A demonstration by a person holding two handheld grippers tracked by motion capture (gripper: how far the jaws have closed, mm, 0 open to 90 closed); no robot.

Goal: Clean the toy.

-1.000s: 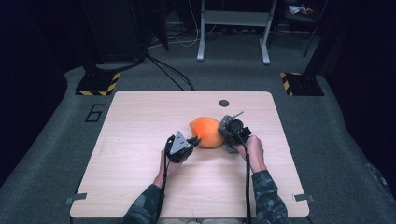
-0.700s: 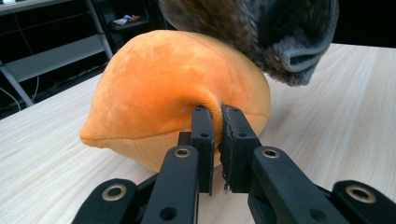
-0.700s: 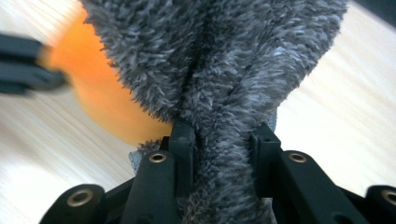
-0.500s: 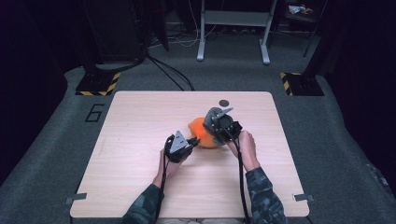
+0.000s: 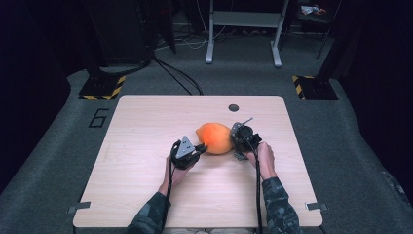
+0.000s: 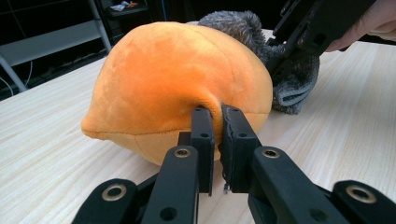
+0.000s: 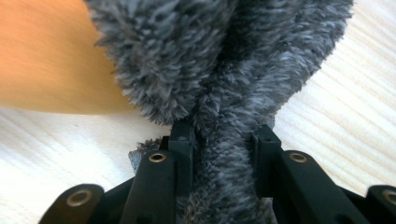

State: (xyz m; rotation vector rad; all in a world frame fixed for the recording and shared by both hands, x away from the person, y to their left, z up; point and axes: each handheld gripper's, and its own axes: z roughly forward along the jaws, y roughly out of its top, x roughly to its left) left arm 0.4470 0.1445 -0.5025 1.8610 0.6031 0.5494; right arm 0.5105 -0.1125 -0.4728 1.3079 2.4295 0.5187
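Observation:
An orange plush toy (image 5: 214,138) lies in the middle of the wooden table (image 5: 146,122). In the left gripper view the orange plush toy (image 6: 177,84) is pinched at its near side by my left gripper (image 6: 217,128), which is shut on a fold of its fabric. My left gripper (image 5: 198,148) sits at the toy's left end in the high view. A grey fuzzy cloth (image 7: 224,74) is clamped between the jaws of my right gripper (image 7: 224,158). The grey fuzzy cloth (image 6: 285,70) rests against the toy's far right side, where my right gripper (image 5: 237,141) holds it.
A small dark round hole (image 5: 234,107) marks the table near its far edge. Beyond the table stand a white metal frame (image 5: 243,29) and two yellow-black striped bases (image 5: 103,87) on the grey floor. Bare tabletop lies to the left and in front.
My right gripper swung in over the toy and then came back down to its right side with the grey cloth. The left gripper and the toy stayed put.

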